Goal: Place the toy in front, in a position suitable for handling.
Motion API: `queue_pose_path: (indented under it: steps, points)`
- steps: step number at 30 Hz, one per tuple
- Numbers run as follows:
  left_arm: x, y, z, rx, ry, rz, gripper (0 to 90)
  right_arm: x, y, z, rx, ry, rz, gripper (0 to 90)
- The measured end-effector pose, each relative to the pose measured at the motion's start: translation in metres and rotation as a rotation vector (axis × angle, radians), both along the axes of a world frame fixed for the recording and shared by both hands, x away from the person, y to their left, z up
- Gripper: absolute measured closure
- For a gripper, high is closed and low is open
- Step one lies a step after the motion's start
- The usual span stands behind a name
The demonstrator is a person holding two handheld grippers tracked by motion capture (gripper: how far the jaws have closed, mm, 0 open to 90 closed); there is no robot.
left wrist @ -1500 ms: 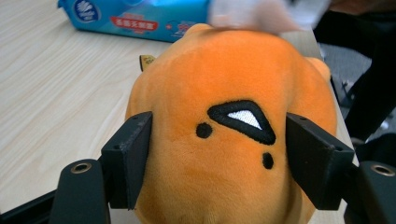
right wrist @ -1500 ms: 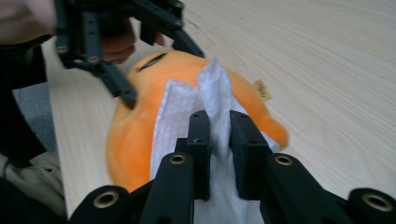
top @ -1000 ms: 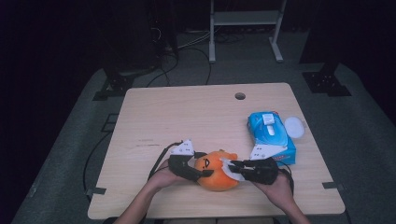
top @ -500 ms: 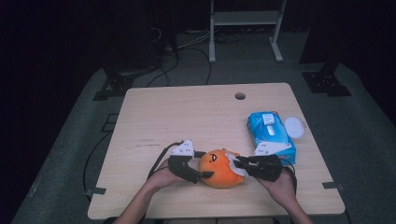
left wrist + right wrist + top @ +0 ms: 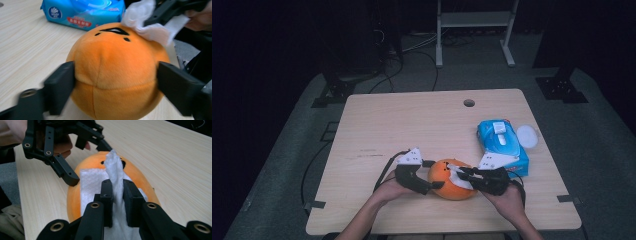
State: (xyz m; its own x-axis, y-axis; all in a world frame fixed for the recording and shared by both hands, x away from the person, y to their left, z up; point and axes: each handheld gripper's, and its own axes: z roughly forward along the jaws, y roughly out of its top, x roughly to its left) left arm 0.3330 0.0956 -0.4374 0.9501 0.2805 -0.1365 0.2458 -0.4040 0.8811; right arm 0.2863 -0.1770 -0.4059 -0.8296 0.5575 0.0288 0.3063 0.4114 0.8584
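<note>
Orange plush ball (image 5: 451, 179), stitched with small black eyes and a mouth, resting near the front edge of the light wooden table (image 5: 412, 120), between two hand-held grippers. Draped over its top and right flank, a white wipe (image 5: 460, 178), pinched in a fold by the right gripper (image 5: 468, 175), jaws nearly together and clamped on the tissue, as seen up close in the right gripper view, where the sheet (image 5: 110, 185) rises in a crumpled peak between the black pads and spreads flat against the plush (image 5: 140, 182). On the toy's opposite side, the left gripper (image 5: 432, 175), jaws just now opening, standing wide to either side of the ball; in the left gripper view, both black jaws flanking the orange body (image 5: 112, 75) right at its surface, whether still in contact or barely clear of it not possible to tell. Farther off in that same view, the wipe (image 5: 152, 27) pressed against the toy's face by the other gripper. Just behind and to the right of the ball, a blue pack of wet wipes (image 5: 502, 145) lying flat, its lid flap (image 5: 527, 135) swung open toward the table's right edge. Further back, a small round cable hole (image 5: 469, 103) in the tabletop. Forearms and hands entering from the bottom of the high view.
</note>
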Motion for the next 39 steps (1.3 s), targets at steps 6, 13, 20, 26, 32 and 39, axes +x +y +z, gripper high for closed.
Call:
queue_pose_path:
  steps: [6,13,20,26,32,39]
  points:
    - [-0.005,-0.01,0.008,-0.001,-0.037,0.009,31.0,-0.008,0.008,0.004,0.016,-0.023,0.03,78.1]
    - [-0.006,-0.009,0.008,0.009,-0.048,0.013,31.7,-0.01,0.012,0.006,0.007,-0.038,0.045,78.3]
    - [-0.001,-0.003,0.003,-0.011,-0.016,0.037,31.4,-0.002,-0.011,0.0,-0.016,-0.017,-0.029,78.3]
    - [-0.008,-0.011,0.007,0.017,-0.065,0.016,31.5,-0.012,0.009,0.002,0.003,-0.028,0.05,78.0]
    - [-0.011,-0.011,0.007,0.03,-0.094,-0.001,31.8,-0.005,0.0,0.005,0.017,-0.024,0.011,78.2]
    - [-0.015,-0.018,0.01,0.052,-0.147,-0.024,31.8,-0.003,-0.007,0.006,0.03,-0.013,-0.011,78.2]
